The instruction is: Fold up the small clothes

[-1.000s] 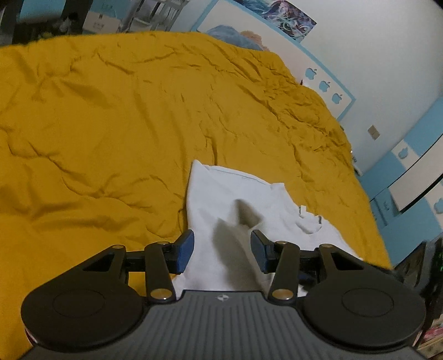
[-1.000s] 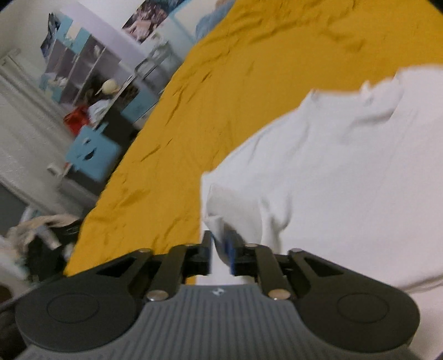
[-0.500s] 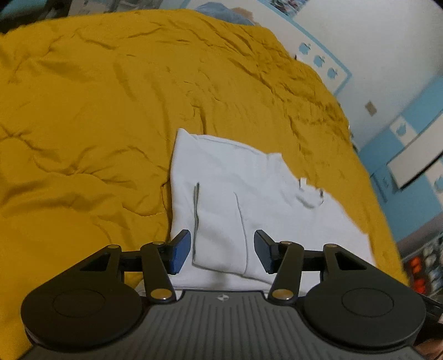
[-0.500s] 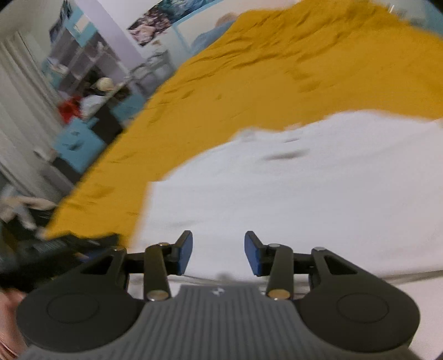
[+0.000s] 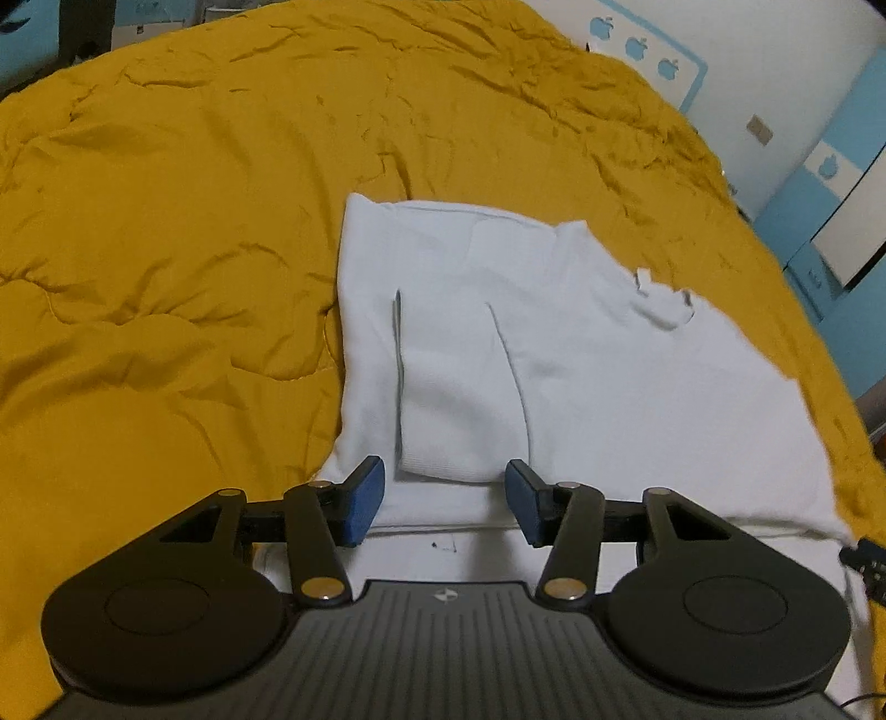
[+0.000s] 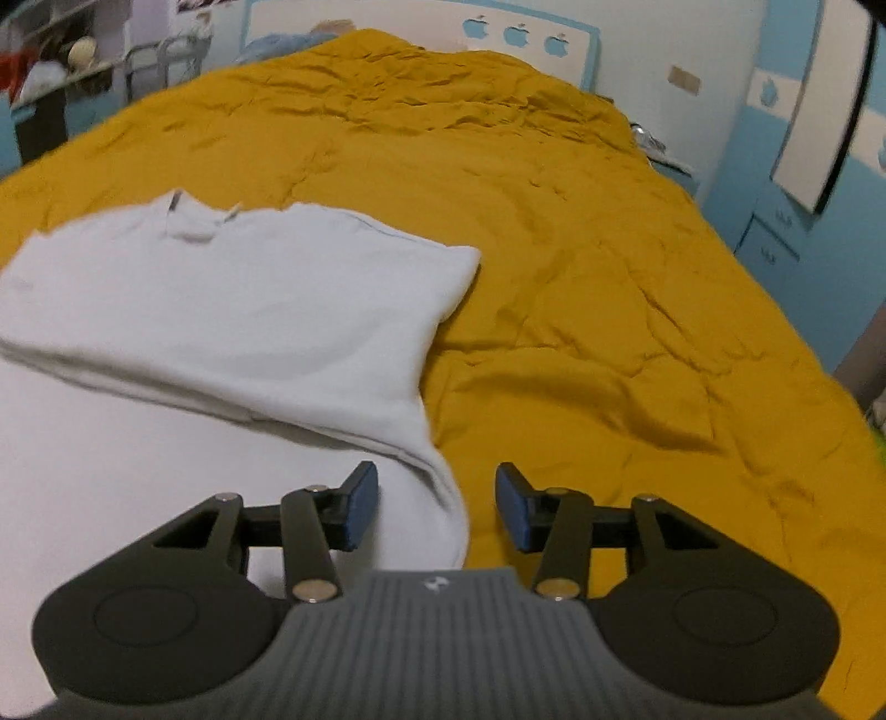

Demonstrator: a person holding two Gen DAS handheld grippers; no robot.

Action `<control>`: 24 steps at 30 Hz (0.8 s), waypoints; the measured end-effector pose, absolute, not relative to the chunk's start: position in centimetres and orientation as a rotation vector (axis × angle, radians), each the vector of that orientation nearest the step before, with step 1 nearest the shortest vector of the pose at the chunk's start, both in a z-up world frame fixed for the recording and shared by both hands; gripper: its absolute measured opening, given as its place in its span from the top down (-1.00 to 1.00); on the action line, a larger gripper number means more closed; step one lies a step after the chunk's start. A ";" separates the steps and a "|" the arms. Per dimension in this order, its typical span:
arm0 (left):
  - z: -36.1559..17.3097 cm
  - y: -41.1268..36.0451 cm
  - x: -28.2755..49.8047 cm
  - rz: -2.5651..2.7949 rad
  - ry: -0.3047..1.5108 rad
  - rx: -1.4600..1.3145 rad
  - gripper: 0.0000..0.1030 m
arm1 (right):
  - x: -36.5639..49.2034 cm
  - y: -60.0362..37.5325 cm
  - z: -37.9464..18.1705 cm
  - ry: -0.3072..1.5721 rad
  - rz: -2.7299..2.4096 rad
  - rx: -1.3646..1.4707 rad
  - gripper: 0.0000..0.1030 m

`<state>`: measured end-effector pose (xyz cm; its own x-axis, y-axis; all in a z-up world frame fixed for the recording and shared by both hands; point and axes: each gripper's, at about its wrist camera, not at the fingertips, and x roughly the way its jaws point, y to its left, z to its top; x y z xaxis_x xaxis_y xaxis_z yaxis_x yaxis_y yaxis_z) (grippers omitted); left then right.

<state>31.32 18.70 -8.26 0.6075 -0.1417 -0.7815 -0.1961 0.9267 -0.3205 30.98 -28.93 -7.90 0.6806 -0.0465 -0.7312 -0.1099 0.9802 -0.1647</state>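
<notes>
A white T-shirt (image 5: 581,360) lies flat on the yellow bedspread (image 5: 166,249), collar toward the far right. Its left sleeve (image 5: 459,387) is folded inward over the body. My left gripper (image 5: 446,501) is open and empty, just short of that folded sleeve's cuff. In the right wrist view the shirt (image 6: 232,310) has its right side folded over too, with the fold's edge running to the near right. My right gripper (image 6: 437,507) is open and empty, above the shirt's near right edge.
The yellow bedspread (image 6: 609,277) is wrinkled and stretches far on all sides. A white and blue wall (image 6: 554,39) with apple marks is beyond the bed. Blue cabinets (image 6: 803,221) stand at the right; shelves with clutter (image 6: 55,66) at the far left.
My right gripper let go of the shirt's sleeve it was shut on, opened, and swung right. My left gripper stayed open and pulled back; the left sleeve now lies folded flat.
</notes>
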 end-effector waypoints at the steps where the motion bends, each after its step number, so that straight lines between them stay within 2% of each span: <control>1: -8.3 18.6 31.3 0.037 0.925 -0.391 -0.13 | 31.4 -28.7 -8.3 0.820 0.041 -0.232 0.16; 6: -8.3 18.6 31.5 0.051 0.933 -0.387 -0.04 | 33.2 -26.5 -9.3 0.785 0.059 -0.315 0.21; 8: -8.2 18.5 31.5 0.051 0.938 -0.382 0.07 | 33.4 -25.8 -9.3 0.772 0.056 -0.353 0.40; 9: -8.2 18.5 31.6 0.054 0.942 -0.376 0.11 | 33.4 -25.9 -9.2 0.769 0.053 -0.357 0.82; 10: -8.2 18.5 31.7 0.058 0.948 -0.370 0.18 | 33.4 -26.3 -8.9 0.770 0.048 -0.336 0.95; 14: -8.5 18.4 32.2 0.069 0.971 -0.346 0.34 | 32.6 -29.1 -6.4 0.733 0.024 -0.149 0.97; 19: -8.7 18.3 32.1 0.089 0.973 -0.320 0.35 | 33.1 -30.3 -9.3 0.868 0.030 -0.118 0.96; 24: -8.1 18.3 31.9 0.093 0.989 -0.295 0.35 | 32.9 -31.1 -8.8 0.902 0.015 -0.069 0.92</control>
